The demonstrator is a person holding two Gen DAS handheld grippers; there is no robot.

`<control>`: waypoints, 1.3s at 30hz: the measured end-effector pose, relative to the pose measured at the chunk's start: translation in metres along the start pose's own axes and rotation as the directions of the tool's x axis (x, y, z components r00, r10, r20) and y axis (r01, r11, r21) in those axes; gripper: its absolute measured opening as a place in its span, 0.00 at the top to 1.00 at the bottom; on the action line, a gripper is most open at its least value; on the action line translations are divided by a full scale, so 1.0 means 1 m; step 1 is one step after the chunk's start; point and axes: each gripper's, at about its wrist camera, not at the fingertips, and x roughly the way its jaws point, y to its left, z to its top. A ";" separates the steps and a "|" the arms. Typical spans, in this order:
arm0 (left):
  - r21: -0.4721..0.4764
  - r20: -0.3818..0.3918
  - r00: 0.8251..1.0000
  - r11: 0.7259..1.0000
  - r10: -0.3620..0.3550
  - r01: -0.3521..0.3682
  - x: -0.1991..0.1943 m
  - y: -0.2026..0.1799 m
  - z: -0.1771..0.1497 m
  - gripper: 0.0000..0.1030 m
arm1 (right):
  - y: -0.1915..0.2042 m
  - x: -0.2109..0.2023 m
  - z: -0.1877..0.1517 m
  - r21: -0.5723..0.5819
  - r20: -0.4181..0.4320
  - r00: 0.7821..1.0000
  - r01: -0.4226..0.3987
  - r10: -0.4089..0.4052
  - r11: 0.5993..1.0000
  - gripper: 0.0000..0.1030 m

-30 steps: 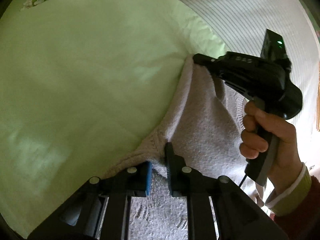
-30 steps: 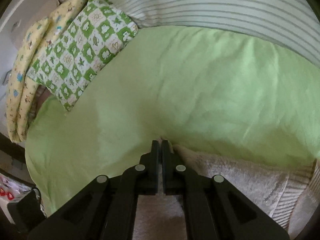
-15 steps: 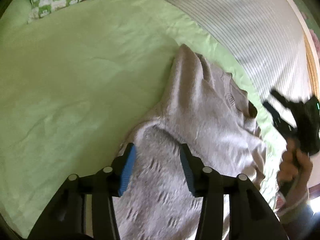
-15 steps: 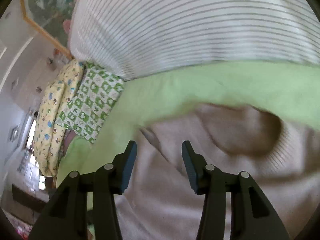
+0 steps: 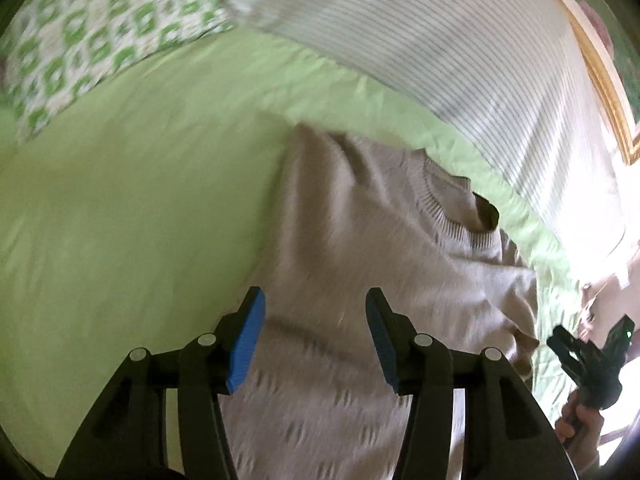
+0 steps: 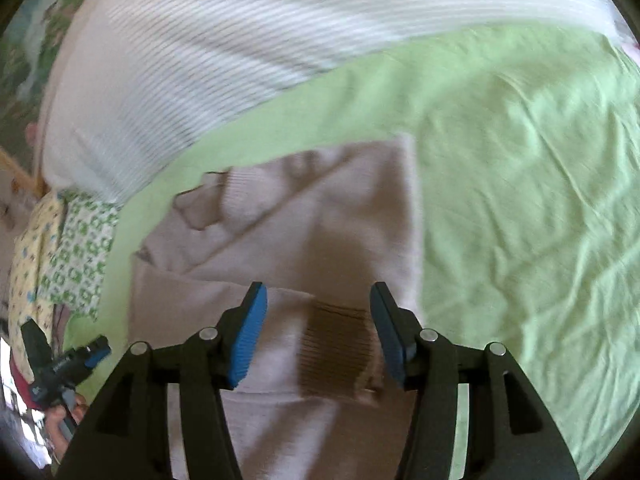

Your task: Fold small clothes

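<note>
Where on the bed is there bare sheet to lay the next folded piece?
Bare green sheet lies wide open beside the beige sweater, on the side away from the checked pillow. A second free patch sits between sweater and that pillow. Crowded: the strip by the striped bedding, where the collar nearly meets it.

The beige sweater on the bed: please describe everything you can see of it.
The beige knit sweater lies on the green sheet, partly folded, one flap laid over its body. Its ribbed round collar points toward the striped cover. A ribbed cuff shows in the right wrist view. No gripper pads press on it.
</note>
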 end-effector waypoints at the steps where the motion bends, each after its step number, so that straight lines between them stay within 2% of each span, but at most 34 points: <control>1: 0.014 -0.003 1.000 1.000 0.000 0.000 0.006 -0.007 0.006 0.45 | -0.002 0.000 -0.002 0.003 -0.002 1.000 -0.003 0.003 1.000 0.47; 5: 0.102 -0.027 0.999 0.994 0.040 -0.037 0.038 -0.034 0.026 0.40 | 0.004 0.014 -0.008 -0.033 -0.049 0.999 0.003 -0.005 0.999 0.47; 8: 0.144 -0.061 0.993 0.986 0.097 -0.087 0.065 -0.044 0.031 0.40 | 0.012 0.029 -0.013 -0.101 -0.076 0.992 0.094 -0.102 0.990 0.47; 10: 0.161 -0.086 0.984 0.977 0.157 -0.142 0.083 -0.045 0.031 0.41 | 0.010 0.033 -0.015 -0.108 -0.077 0.992 0.090 -0.099 0.990 0.47; 11: 0.167 -0.091 0.980 0.972 0.179 -0.162 0.089 -0.044 0.030 0.42 | 0.011 0.036 -0.015 -0.123 -0.090 0.991 0.088 -0.100 0.988 0.53; 12: 0.170 -0.094 0.976 0.969 0.198 -0.180 0.093 -0.043 0.030 0.42 | 0.013 0.037 -0.014 -0.142 -0.095 0.990 0.090 -0.104 0.986 0.84; 13: 0.171 -0.090 0.974 0.967 0.207 -0.189 0.095 -0.042 0.029 0.42 | 0.017 0.036 -0.009 -0.154 -0.100 0.990 0.080 -0.096 0.985 0.96; 16: 0.161 -0.057 0.966 0.957 0.251 -0.239 0.094 -0.038 0.030 0.45 | 0.025 0.015 0.006 -0.158 -0.022 0.999 0.025 -0.029 0.987 0.96; 18: 0.133 -0.043 0.962 0.956 0.268 -0.260 0.092 -0.032 0.033 0.48 | 0.026 -0.002 0.019 -0.152 0.043 0.999 0.007 0.000 0.988 0.96; 20: 0.109 -0.038 0.960 0.956 0.276 -0.271 0.092 -0.024 0.035 0.48 | 0.023 -0.005 0.028 -0.146 0.065 0.998 0.015 -0.005 0.989 0.96; 24: 0.121 -0.016 0.950 0.944 0.311 -0.307 0.091 -0.021 0.032 0.48 | 0.004 0.030 0.027 -0.134 -0.028 0.996 0.082 -0.087 0.988 0.96; 26: 0.124 -0.011 0.945 0.938 0.328 -0.324 0.087 -0.016 0.030 0.48 | -0.005 0.050 0.014 -0.116 -0.118 0.986 0.102 -0.116 0.988 0.95; 29: 0.107 -0.023 0.941 0.936 0.339 -0.335 0.075 -0.001 0.023 0.48 | -0.007 0.044 -0.001 -0.103 -0.110 0.986 0.112 -0.123 0.988 0.92; 34: 0.078 -0.057 0.948 0.948 0.314 -0.309 0.052 0.030 0.006 0.47 | -0.004 0.017 -0.018 -0.098 -0.086 0.989 0.113 -0.121 0.989 0.56; 36: 0.071 -0.063 0.952 0.953 0.300 -0.295 0.038 0.037 -0.004 0.47 | -0.003 0.005 -0.024 -0.095 -0.068 0.989 0.122 -0.129 0.988 0.49; 39: 0.063 -0.076 0.959 0.961 0.272 -0.268 0.012 0.051 -0.021 0.44 | -0.006 -0.018 -0.035 -0.063 -0.054 0.994 0.089 -0.092 0.994 0.48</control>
